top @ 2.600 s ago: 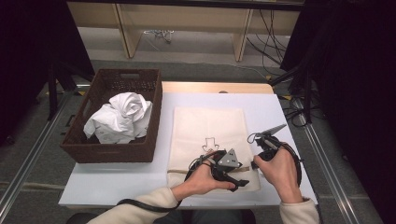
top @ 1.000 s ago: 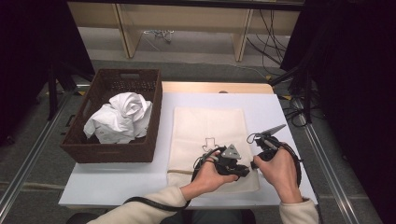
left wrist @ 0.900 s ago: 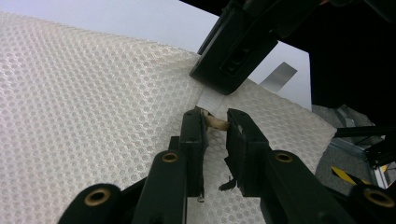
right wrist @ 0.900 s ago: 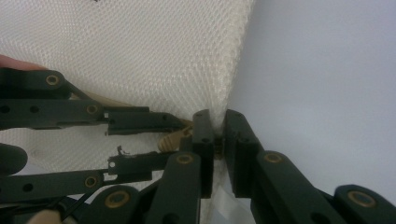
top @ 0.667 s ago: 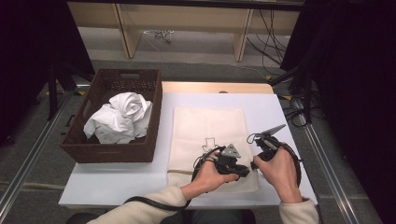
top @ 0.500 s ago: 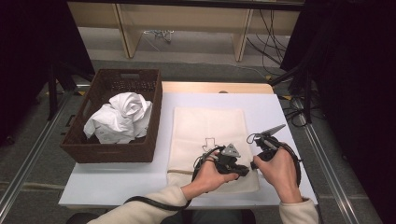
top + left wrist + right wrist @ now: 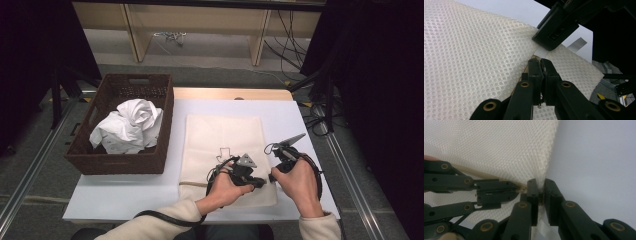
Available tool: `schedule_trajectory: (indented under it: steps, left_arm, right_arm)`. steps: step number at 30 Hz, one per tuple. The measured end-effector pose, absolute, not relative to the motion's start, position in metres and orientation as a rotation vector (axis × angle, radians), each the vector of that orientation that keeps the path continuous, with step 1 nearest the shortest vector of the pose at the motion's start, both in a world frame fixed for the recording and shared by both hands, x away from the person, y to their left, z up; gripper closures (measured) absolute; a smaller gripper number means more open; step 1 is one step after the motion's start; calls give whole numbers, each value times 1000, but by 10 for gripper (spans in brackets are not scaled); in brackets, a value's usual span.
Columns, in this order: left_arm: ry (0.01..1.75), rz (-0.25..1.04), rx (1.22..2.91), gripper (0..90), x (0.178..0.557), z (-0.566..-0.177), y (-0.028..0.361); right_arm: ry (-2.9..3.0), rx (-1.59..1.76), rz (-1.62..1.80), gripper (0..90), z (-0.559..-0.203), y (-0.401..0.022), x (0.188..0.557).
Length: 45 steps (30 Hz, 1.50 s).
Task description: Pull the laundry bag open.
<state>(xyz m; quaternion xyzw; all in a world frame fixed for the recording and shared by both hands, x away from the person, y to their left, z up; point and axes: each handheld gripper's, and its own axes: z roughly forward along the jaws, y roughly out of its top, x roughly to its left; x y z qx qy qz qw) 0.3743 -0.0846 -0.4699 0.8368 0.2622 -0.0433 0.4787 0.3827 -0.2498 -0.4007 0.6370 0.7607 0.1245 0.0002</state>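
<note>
White table (image 7: pixel 125 195), cream mesh cloth (image 7: pixel 222 140) lengthwise away, both fingers pinching its near-right corner.

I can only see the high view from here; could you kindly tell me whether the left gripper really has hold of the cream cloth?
Observer: Yes. In the left gripper view the fingers of the left gripper have just been closing and are now shut on the cloth, with no gap between them.
Operator: Thank you. And where exactly is the right gripper gripping?
Observer: The right gripper view shows the right gripper pinching the cloth's side edge, just beside the bare table.
</note>
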Motion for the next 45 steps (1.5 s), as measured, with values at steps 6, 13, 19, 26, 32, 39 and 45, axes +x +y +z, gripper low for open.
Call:
schedule_trajectory:
  steps: [6, 13, 19, 26, 32, 39, 45]
  left_arm:
    - [660, -112, 2035, 866, 373, -468, -83]
    - [651, -97, 2026, 867, 371, -466, -79]
    - [659, -103, 2017, 867, 369, -464, -76]
    - [664, -111, 2020, 867, 368, -463, -73]
    - [678, -109, 2024, 867, 367, -462, -69]
    - [684, -107, 2023, 867, 367, -460, -65]
    - [675, -103, 2030, 867, 367, -459, -63]
  right_arm:
    - [2372, 2044, 381, 842, -401, -249, 382]
    - [2400, 1982, 399, 843, -404, -252, 383]
    - [2374, 2045, 381, 843, -405, -251, 383]
    - [2379, 2035, 357, 843, -405, -249, 383]
    - [2398, 1968, 397, 843, -410, -251, 385]
    - [2388, 2025, 354, 842, -408, -249, 384]
    - [2388, 2033, 357, 842, -408, -249, 384]
